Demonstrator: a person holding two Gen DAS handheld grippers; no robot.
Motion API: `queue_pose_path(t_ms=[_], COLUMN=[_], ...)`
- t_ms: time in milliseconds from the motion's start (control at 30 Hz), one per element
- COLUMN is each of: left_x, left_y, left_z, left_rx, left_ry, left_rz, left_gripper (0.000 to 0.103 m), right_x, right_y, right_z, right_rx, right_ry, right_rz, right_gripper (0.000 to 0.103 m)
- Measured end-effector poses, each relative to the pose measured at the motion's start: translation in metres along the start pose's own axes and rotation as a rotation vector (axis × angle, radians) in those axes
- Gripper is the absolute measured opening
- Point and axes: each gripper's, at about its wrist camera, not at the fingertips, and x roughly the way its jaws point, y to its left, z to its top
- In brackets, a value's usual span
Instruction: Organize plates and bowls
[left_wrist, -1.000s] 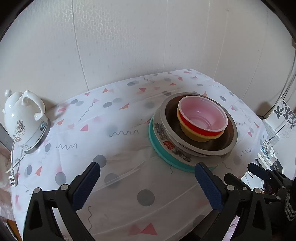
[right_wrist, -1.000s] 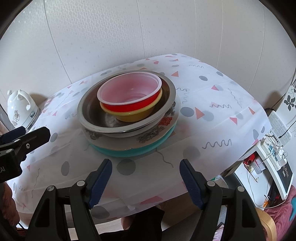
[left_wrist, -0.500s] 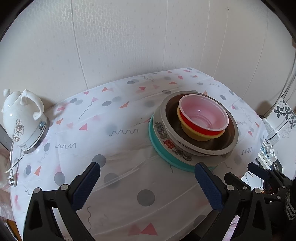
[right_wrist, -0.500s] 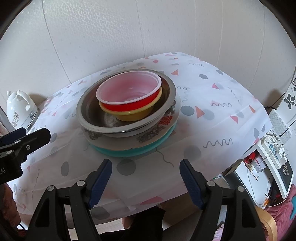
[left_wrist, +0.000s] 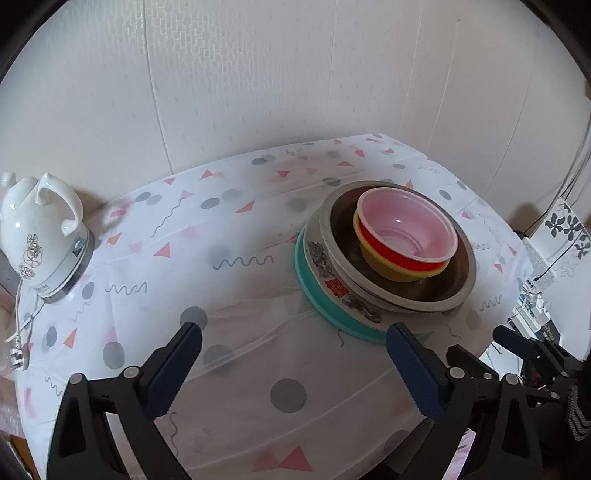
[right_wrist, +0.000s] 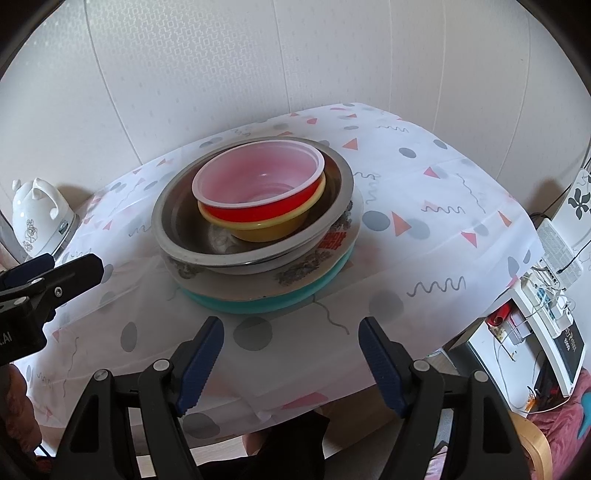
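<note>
- The stack is one nest: red bowl (right_wrist: 258, 188) in yellow bowl (right_wrist: 269, 227), both in the steel bowl (right_wrist: 251, 254), on a patterned plate (right_wrist: 314, 266) over the teal plate (right_wrist: 266, 301).
- Nothing has changed across the last second; the stack sits the same, so the sorting looks finished or paused.
- Every mouth opens upward; round pieces, so the only axis is vertical.
- It sits just ahead of the right tongs (right_wrist: 291, 358), ahead and right of the left tongs (left_wrist: 293, 363).
- Both tongs stand wide apart, holding nothing, above the counter (left_wrist: 229, 369).
- A white kettle (left_wrist: 40, 236) stands far left.
</note>
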Motion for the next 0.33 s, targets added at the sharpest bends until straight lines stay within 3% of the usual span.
queue_pose_path(t_ms=[333], left_x=[0.012], left_y=[-0.003], left_z=[0.009], left_rx=[0.002], left_ry=[0.021], left_rz=[0.005], left_gripper=[0.101], right_x=[0.004], right_y=[-0.009], right_z=[0.011], right_rx=[0.018], right_ry=[-0.001], right_rz=[-0.013], right_gripper=[0.077])
